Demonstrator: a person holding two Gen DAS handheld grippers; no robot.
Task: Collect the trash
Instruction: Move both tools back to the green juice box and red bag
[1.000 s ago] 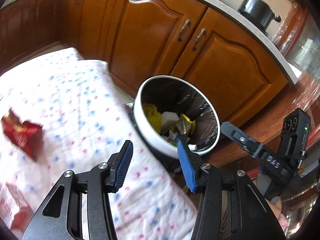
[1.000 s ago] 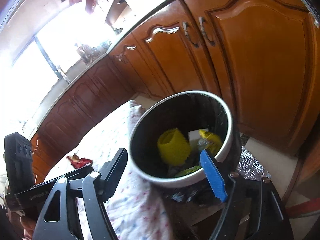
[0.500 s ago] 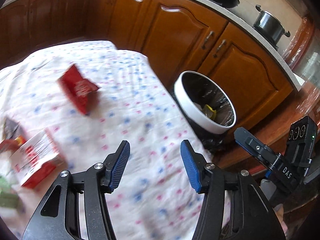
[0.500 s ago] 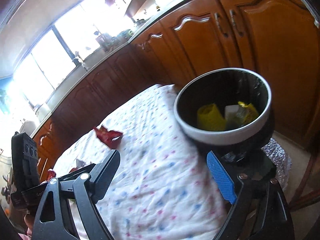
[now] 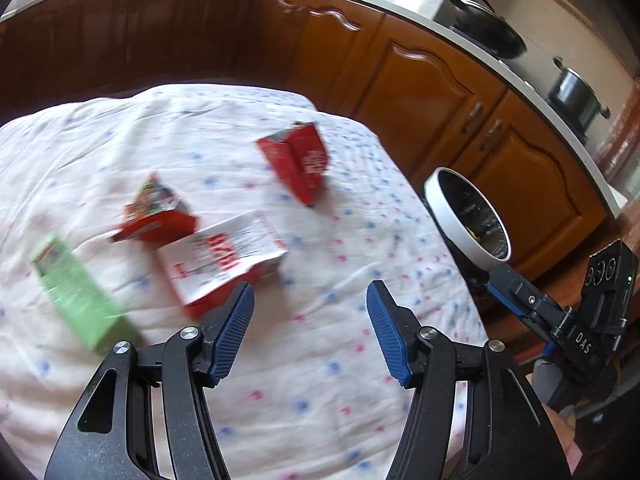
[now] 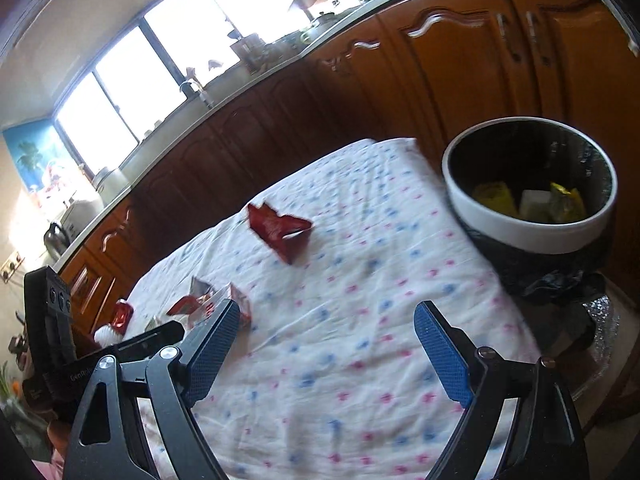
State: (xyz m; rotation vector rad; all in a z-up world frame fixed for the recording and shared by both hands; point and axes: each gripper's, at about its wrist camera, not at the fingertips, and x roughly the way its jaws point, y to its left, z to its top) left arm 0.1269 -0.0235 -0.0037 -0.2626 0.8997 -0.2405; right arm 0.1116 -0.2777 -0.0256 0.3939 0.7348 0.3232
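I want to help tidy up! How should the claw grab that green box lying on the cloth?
Pinch the green box across its narrow width, near the middle, coming down from above. It lies flat on the tablecloth, long and thin, so its long sides likely fit between the open left claw. The picture is blurry, so go slowly.
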